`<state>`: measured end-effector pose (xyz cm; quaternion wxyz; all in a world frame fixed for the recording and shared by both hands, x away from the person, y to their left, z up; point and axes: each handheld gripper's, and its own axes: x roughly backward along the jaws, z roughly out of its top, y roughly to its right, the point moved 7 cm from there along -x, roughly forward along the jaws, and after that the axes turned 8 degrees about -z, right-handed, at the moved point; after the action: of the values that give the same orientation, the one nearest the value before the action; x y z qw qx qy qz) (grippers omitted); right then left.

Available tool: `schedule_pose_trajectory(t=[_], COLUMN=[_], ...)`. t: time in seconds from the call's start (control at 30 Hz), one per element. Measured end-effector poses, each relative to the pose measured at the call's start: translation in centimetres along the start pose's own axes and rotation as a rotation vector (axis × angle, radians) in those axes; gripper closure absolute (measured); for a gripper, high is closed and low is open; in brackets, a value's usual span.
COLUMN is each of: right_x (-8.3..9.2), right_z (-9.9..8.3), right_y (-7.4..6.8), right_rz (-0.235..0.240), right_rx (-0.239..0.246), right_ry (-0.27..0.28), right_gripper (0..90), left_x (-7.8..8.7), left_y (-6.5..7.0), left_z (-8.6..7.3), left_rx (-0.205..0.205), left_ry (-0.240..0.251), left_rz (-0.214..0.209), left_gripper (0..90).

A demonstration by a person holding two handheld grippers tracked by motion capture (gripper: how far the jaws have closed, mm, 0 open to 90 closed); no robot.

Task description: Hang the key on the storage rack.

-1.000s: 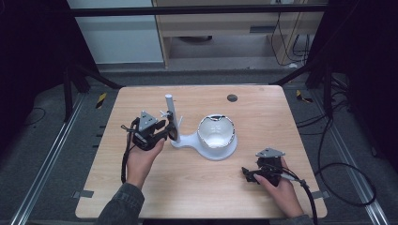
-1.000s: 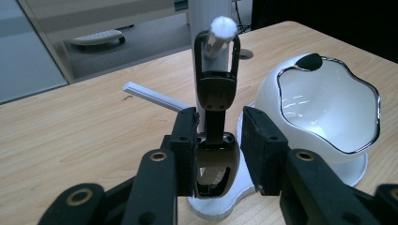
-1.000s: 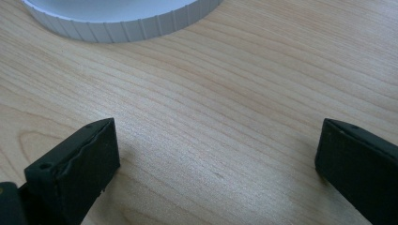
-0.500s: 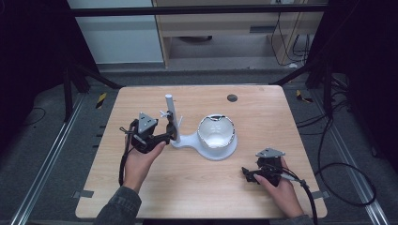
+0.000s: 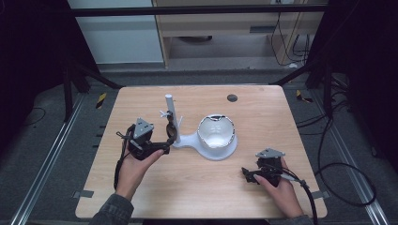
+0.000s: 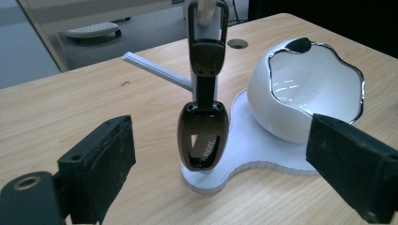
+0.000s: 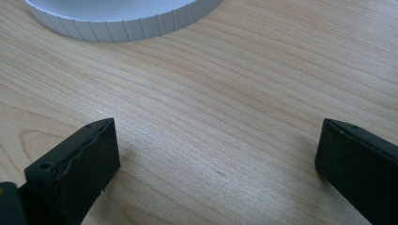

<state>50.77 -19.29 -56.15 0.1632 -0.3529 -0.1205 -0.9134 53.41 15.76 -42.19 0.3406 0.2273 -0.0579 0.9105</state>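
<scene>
Headphones [image 6: 203,126] hang from the white stand's post [image 5: 172,117], right ahead of your left gripper [image 5: 162,146], whose jaws stand wide apart on either side of the lower earcup without touching it. You see a glossy dark-brown, oval earcup with a band of the same colour running up the post. Beside them, on the stand's flat white base [image 6: 263,154], sits a white bowl [image 5: 216,133] with a wavy silver rim, tipped toward you. Your right gripper [image 5: 247,174] rests on the wooden table [image 5: 263,112], well apart, jaws spread over bare wood near the base's edge.
</scene>
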Motion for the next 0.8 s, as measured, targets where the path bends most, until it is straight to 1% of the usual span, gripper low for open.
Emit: schedule_pose_trajectory(t=[0.13, 0.2, 0.3, 0.33, 0.37, 0.47, 0.5, 0.53, 0.6, 0.63, 0.73, 0.77, 0.8], right_x=[0.0, 0.0, 0.0, 0.0, 0.0, 0.0, 0.0, 0.0, 0.0, 0.0, 0.0, 0.0, 0.0], right_z=[0.0, 0.0, 0.0, 0.0, 0.0, 0.0, 0.0, 0.0, 0.0, 0.0, 0.0, 0.0, 0.0], right_y=[0.0, 0.0, 0.0, 0.0, 0.0, 0.0, 0.0, 0.0, 0.0, 0.0, 0.0, 0.0, 0.0], right_rz=[0.001, 0.001, 0.0, 0.0, 0.0, 0.001, 0.0, 0.0, 0.001, 0.0, 0.0, 0.0, 0.0], right_rx=[-0.001, 0.0, -0.003, -0.003, -0.003, -0.003, -0.003, -0.003, -0.003, -0.003, -0.003, -0.003, -0.003], right_ry=[0.0, 0.0, -0.001, -0.001, -0.001, -0.001, -0.001, -0.001, -0.001, -0.001, -0.001, -0.001, -0.001], right_gripper=[0.5, 0.5, 0.5, 0.5, 0.4, 0.5, 0.4, 0.4, 0.5, 0.4, 0.4, 0.4, 0.4], left_x=[0.3, 0.5, 0.8, 0.8, 1.1, 1.4, 1.8, 1.8, 2.3, 2.5, 3.0, 3.4, 3.5], left_y=[0.4, 0.5, 0.4, 0.4, 0.3, 0.0, -0.3, -0.3, -0.8, -1.0, -1.2, -1.7, -1.9], left_z=[-0.6, -1.0, -1.6, -1.6, -2.0, -2.3, -2.8, -2.8, -3.5, -3.6, -4.0, -4.4, -4.7], left_rx=[-0.015, -0.013, -0.028, -0.028, -0.028, -0.03, -0.031, -0.031, -0.045, -0.048, -0.049, -0.049, -0.046], left_ry=[-0.004, -0.003, -0.024, -0.024, -0.027, -0.033, -0.043, -0.043, -0.069, -0.072, -0.078, -0.088, -0.09], left_rz=[-0.013, -0.023, -0.025, -0.025, -0.024, -0.021, -0.017, -0.017, -0.001, 0.001, 0.004, 0.019, 0.024], left_gripper=[5.6, 4.7, 4.1, 4.1, 4.1, 4.1, 4.1, 4.1, 4.1, 4.1, 3.9, 3.3, 3.2])
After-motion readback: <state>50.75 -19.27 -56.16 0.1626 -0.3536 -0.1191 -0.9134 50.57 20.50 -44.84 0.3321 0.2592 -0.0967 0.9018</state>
